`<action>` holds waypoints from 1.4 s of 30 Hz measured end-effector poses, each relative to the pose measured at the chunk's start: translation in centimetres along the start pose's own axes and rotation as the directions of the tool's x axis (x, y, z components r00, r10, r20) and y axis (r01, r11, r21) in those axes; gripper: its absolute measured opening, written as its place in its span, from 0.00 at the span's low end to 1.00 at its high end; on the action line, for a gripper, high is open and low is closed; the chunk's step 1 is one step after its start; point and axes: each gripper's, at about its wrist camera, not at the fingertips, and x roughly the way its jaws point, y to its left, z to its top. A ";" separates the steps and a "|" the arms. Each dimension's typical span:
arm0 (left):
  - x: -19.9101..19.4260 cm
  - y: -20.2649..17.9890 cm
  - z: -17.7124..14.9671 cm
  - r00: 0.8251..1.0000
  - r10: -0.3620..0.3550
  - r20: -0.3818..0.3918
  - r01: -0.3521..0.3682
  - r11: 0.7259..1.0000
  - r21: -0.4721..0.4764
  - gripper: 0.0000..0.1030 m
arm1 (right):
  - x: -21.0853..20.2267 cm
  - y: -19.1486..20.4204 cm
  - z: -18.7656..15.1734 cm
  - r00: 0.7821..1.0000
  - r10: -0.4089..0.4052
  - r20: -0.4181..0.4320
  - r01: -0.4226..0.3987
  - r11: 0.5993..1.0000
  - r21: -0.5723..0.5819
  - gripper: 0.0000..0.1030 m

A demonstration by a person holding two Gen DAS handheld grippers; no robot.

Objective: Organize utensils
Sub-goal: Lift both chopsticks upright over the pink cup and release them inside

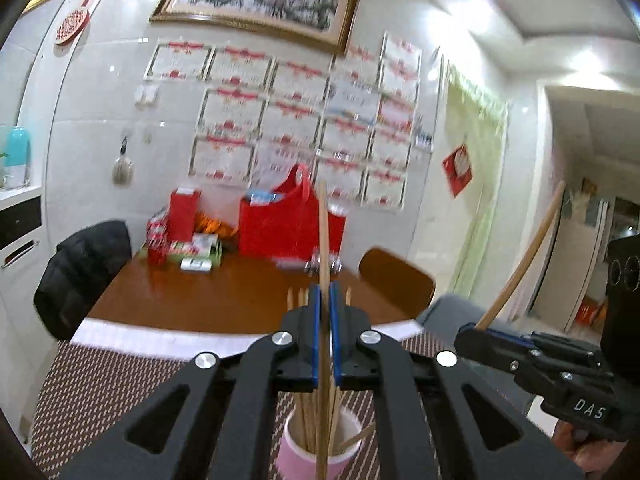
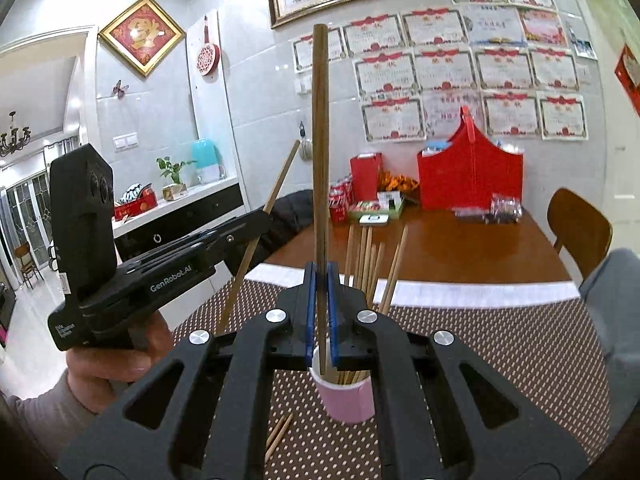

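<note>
A pink and white cup [image 1: 320, 452] [image 2: 346, 394] stands on the patterned mat and holds several wooden chopsticks. My left gripper [image 1: 325, 294] is shut on one light wooden chopstick [image 1: 323, 232], held upright above the cup. My right gripper [image 2: 321, 276] is shut on a darker wooden chopstick [image 2: 320, 140], also upright just above the cup. In the left wrist view the right gripper [image 1: 470, 330] shows at the right with its chopstick [image 1: 524, 256]. In the right wrist view the left gripper [image 2: 264, 216] shows at the left with its chopstick [image 2: 260, 236]. A loose pair of chopsticks [image 2: 280, 434] lies on the mat left of the cup.
The brown dotted mat [image 2: 500, 348] covers the near end of a wooden table [image 2: 440, 248]. A red basket [image 2: 470, 172], red boxes and snack packs stand at the table's far end. A chair with a black coat [image 1: 84, 272] is left, a wooden chair [image 2: 580, 228] right.
</note>
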 end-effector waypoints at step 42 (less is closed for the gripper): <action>7.4 5.3 -5.7 0.997 0.070 -0.029 -0.074 0.982 -0.173 0.83 | 7.3 -5.4 -1.9 0.980 -0.050 -0.190 0.080 0.985 0.151 0.94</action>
